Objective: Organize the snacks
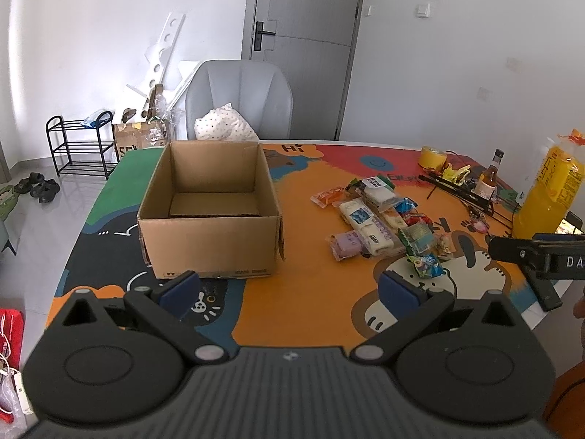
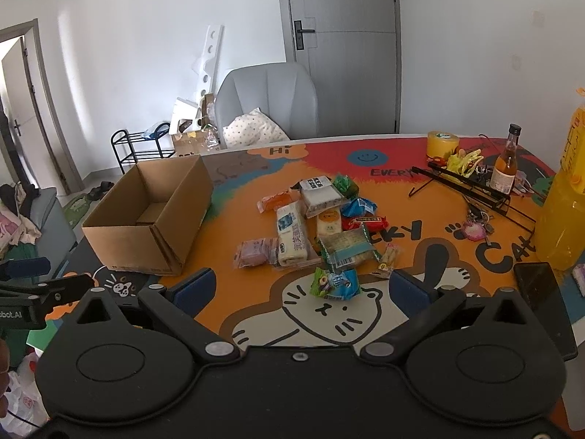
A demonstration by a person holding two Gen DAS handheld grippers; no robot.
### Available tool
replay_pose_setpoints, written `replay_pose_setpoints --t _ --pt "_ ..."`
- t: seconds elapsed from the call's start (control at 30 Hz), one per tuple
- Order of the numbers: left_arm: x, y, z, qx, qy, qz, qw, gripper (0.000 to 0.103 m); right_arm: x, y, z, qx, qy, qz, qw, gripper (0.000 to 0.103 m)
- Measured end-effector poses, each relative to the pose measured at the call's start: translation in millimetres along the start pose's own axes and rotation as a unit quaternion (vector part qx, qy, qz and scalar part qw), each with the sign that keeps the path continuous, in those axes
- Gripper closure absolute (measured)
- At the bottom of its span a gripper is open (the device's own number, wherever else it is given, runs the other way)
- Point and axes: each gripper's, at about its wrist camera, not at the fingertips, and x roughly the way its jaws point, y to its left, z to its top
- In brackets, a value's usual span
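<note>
An open, empty cardboard box (image 1: pixel 208 219) stands on the colourful table mat; it also shows in the right wrist view (image 2: pixel 150 219). A pile of several wrapped snacks (image 1: pixel 380 219) lies to its right, also in the right wrist view (image 2: pixel 318 226). A blue-green snack packet (image 2: pixel 336 283) lies nearest, just ahead of my right gripper (image 2: pixel 305 291), which is open and empty. My left gripper (image 1: pixel 290 287) is open and empty, hovering in front of the box's near right corner. The right gripper's body (image 1: pixel 541 252) shows at the right edge of the left wrist view.
A yellow bag (image 2: pixel 563 197), a glass bottle (image 2: pixel 506 162), a yellow tape roll (image 2: pixel 442 144), a black wire rack (image 2: pixel 471 186), keys (image 2: pixel 475 225) and a dark phone (image 2: pixel 535 280) crowd the table's right side. A grey chair (image 1: pixel 239 98) stands behind the table.
</note>
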Motion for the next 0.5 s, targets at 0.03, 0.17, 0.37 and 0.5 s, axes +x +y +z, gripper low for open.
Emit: replay_pose_setpoints --t 0.03,0.17,0.37,0.5 --pt "0.2 0.2 0.0 0.0 0.0 -0.001 1.0 0.0 0.1 0.4 0.2 0.0 0.0 -0.001 1.0 0.0" --pt "0.3 -0.7 0.9 0.0 0.0 -0.001 1.0 0.0 -0.8 -0.6 0.6 0.0 -0.001 -0.002 1.0 0.0" --pt "-0.9 -4.7 2.5 0.004 -0.001 -0.004 1.0 0.0 -2.2 0.9 0.7 -0.005 -0.004 0.003 1.0 0.0" --pt "-0.4 -5.0 2.5 0.003 -0.001 -0.006 1.0 0.0 -2.4 0.1 1.2 -0.005 -0.004 0.003 1.0 0.0"
